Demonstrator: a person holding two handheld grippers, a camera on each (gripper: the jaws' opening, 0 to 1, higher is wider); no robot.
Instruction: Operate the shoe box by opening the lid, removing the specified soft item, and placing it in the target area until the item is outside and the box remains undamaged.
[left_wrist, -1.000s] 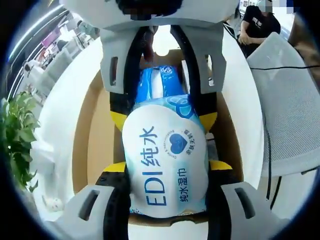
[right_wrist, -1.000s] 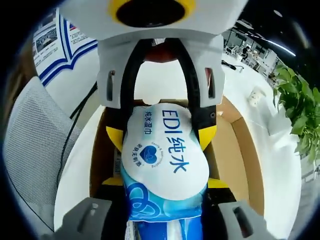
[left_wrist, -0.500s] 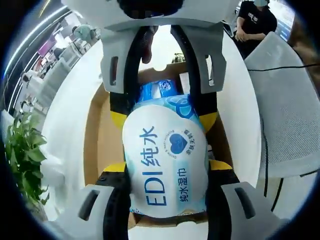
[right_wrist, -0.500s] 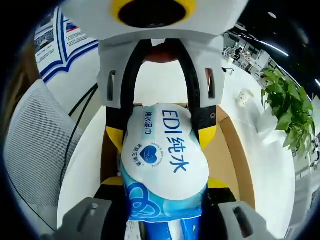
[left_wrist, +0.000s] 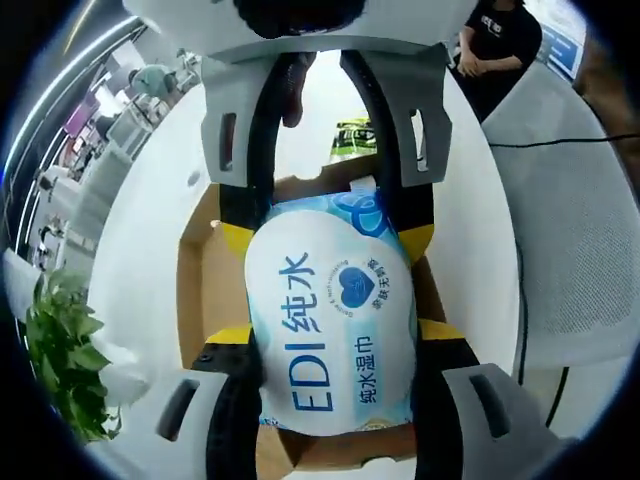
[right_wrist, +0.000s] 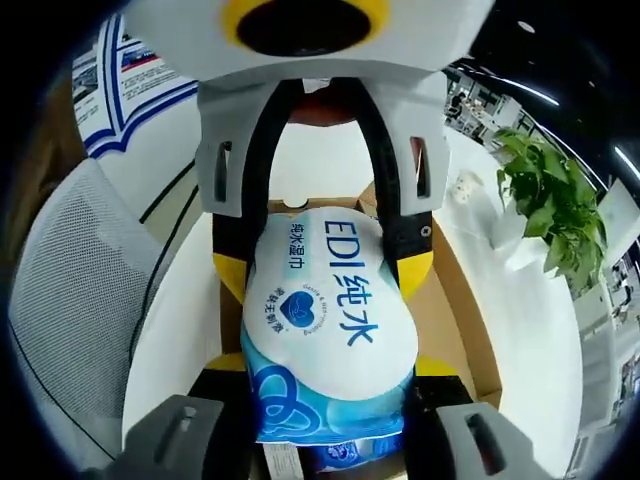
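A white and blue pack of wet wipes (left_wrist: 330, 330) marked "EDI" hangs above the open cardboard shoe box (left_wrist: 205, 290). My left gripper (left_wrist: 335, 335) is shut on the near end of the pack. The right gripper (left_wrist: 325, 240) reaches in from the top of the left gripper view and clamps the far end. In the right gripper view the same pack (right_wrist: 330, 320) sits between my right gripper (right_wrist: 330, 365) at the bottom and the left gripper (right_wrist: 322, 262) at the top. The box (right_wrist: 455, 290) lies beneath, with another blue pack (right_wrist: 345, 458) inside.
The box rests on a white table (left_wrist: 140, 220). A grey mesh chair (left_wrist: 580, 230) stands beside the table, also seen as the chair (right_wrist: 70, 300). A potted plant (right_wrist: 545, 195) and a small cup (right_wrist: 462, 185) are on the table. A green packet (left_wrist: 355, 135) lies beyond the box. A person (left_wrist: 495, 40) sits behind.
Both grippers have risen with the pack held between them. The box below looks smaller and farther, and the second blue pack has slipped out of sight behind the held one in the left gripper view.
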